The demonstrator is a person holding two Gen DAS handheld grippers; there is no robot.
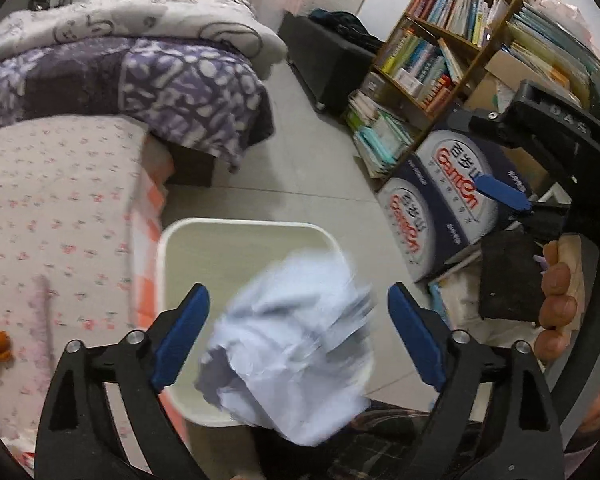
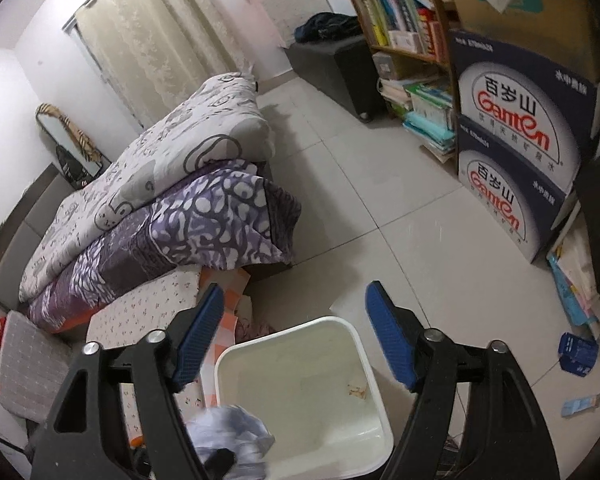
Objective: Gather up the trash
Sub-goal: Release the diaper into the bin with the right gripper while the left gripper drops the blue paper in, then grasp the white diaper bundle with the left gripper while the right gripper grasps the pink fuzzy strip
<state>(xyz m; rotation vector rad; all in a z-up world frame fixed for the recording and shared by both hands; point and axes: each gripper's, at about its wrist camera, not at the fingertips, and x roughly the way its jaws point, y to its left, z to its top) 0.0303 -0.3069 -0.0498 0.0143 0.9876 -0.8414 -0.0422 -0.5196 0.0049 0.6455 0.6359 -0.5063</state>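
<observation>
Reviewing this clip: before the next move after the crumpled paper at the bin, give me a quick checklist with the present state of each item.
1. Left gripper released: ok, jaws stand wide apart, neither blue pad touching the crumpled white paper wad.
2. Paper wad over the white square plastic bin: ok, though motion-blurred; it sits at the bin's near edge.
3. Paper fully settled inside the bin: cannot tell, blur and gripper hide its bottom.
4. Right gripper free for the next pick: ok, open and holding nothing.
5. More trash left: not ok, a small dark-blue carton and a light-blue flat packet lie on the tiled floor.
6. Bin upright: ok.
</observation>
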